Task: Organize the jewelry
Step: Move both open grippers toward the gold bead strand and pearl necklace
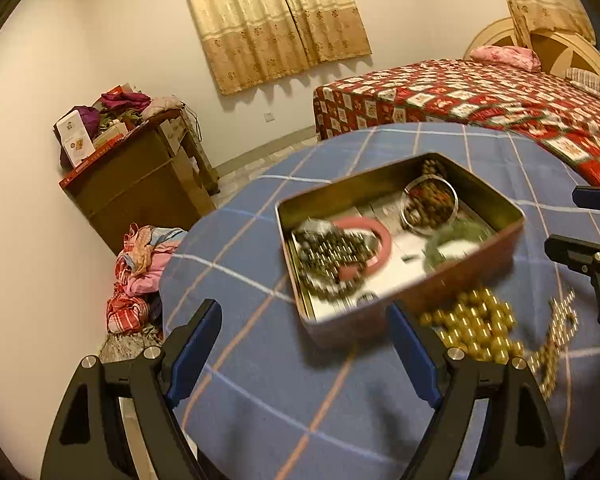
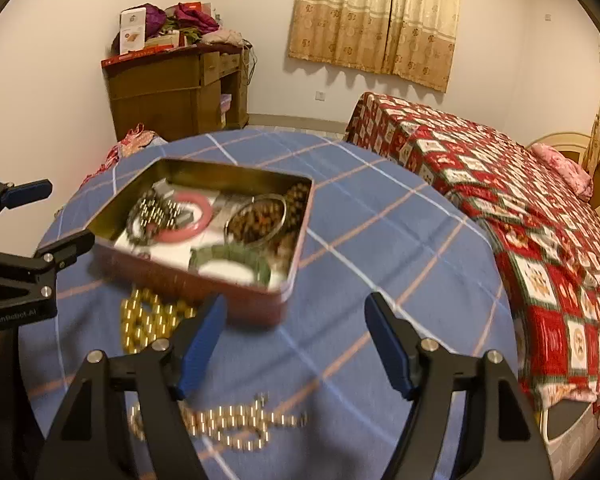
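Both grippers hover over the round surface (image 2: 380, 216), covered in a blue plaid cloth.

Left gripper (image 1: 304, 336): blue-padded fingers (image 1: 194, 344) spread wide, nothing between the pads. The near corner of the tin sits in the gap but the pads don't touch it.

Right gripper (image 2: 294, 344): fingers (image 2: 204, 340) also released, only bare cloth between them. Left finger tip is just beside the tin's near wall.

Open metal tin (image 2: 188, 280), reddish outside, gold inside, sits mid-surface. Inside:
- pink bangle (image 2: 198, 220)
- dark bead strand (image 2: 152, 216) tangled through and under the bangle
- silver bangle (image 2: 256, 220) lying over brown beads (image 2: 300, 196) at the far end
- green bangle (image 2: 228, 260) against the near wall
- white card or paper lining the bottom, too blurred to read

Outside the tin, on the cloth:
- gold bead necklace (image 1: 472, 324) piled just beside the tin's near wall
- thinner gold chain (image 2: 228, 420) nearer the person, under the right gripper

Readable writing: "GenRobot.AI" on the left gripper body as seen from the right wrist camera. A white box (image 2: 134, 32) on the wooden cabinet (image 2: 172, 92) has print, illegible.

Background: bed with a red patchwork quilt (image 2: 520, 208), pink pillow (image 1: 504, 56), tan curtains (image 2: 376, 20), clothes heaped on the floor (image 1: 140, 276) by the cabinet.
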`<action>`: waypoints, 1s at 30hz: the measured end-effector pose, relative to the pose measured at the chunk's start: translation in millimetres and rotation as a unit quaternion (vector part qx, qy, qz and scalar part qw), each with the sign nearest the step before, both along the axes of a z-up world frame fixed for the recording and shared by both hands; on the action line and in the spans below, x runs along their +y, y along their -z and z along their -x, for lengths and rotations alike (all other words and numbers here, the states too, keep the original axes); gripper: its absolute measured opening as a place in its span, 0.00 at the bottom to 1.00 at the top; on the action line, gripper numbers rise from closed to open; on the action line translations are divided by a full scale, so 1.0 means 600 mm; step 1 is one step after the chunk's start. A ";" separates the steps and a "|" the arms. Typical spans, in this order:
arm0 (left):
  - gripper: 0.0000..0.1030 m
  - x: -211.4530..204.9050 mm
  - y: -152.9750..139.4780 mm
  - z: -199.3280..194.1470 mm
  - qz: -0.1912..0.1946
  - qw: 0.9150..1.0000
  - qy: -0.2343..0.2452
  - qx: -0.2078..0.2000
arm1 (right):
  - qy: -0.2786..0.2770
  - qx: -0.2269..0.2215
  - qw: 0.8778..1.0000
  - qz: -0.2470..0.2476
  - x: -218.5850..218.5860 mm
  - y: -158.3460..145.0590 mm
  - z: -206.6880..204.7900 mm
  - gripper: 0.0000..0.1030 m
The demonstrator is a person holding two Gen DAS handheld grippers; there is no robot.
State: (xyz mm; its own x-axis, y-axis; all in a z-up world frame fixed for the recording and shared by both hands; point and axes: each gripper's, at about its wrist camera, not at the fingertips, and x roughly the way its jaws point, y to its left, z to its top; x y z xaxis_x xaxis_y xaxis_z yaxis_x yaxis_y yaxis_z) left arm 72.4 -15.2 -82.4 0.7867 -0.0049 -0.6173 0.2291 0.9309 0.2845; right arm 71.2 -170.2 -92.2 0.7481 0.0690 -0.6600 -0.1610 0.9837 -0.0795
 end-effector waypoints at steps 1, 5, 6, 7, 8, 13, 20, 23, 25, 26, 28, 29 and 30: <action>0.82 0.001 0.003 0.007 0.002 1.000 0.000 0.003 | -0.002 0.005 1.000 0.002 -0.001 0.005 0.010 0.72; 0.82 -0.001 0.019 0.028 0.009 1.000 0.000 0.012 | -0.006 0.018 1.000 0.008 -0.003 0.023 0.037 0.72; 0.82 -0.002 0.024 0.030 0.009 1.000 0.000 0.014 | -0.007 0.022 1.000 0.009 -0.004 0.027 0.041 0.72; 0.82 -0.003 0.029 0.030 0.009 1.000 -0.003 0.017 | -0.008 0.027 1.000 0.011 -0.004 0.031 0.045 0.72; 0.82 -0.004 0.032 0.030 0.010 1.000 -0.003 0.021 | -0.009 0.030 0.999 0.013 -0.004 0.035 0.049 0.72; 0.82 -0.015 0.045 0.033 0.008 1.000 0.005 0.029 | -0.016 0.044 0.999 0.013 -0.004 0.056 0.053 0.73; 0.82 -0.023 0.055 0.028 0.012 0.999 0.007 0.038 | 0.009 0.045 0.999 0.018 -0.021 0.078 0.037 0.74; 0.82 -0.032 0.051 0.026 0.015 0.999 0.012 0.035 | 0.039 0.046 0.997 0.039 -0.034 0.082 0.014 0.74; 0.82 -0.035 0.045 0.028 0.022 0.999 0.015 0.032 | 0.058 0.053 0.997 0.024 -0.049 0.081 0.001 0.74; 0.82 -0.036 0.042 0.029 0.028 0.999 0.015 0.030 | 0.068 0.052 0.996 0.021 -0.055 0.078 -0.001 0.74; 0.82 -0.035 0.036 0.027 0.042 0.999 0.014 0.028 | 0.077 0.045 0.996 -0.002 -0.065 0.065 0.008 0.74; 0.82 -0.037 0.035 0.024 0.047 0.998 0.012 0.031 | 0.074 0.045 0.996 -0.014 -0.064 0.059 0.011 0.74; 0.82 -0.040 0.036 0.020 0.049 0.998 0.010 0.034 | 0.068 0.043 0.996 -0.027 -0.061 0.053 0.018 0.74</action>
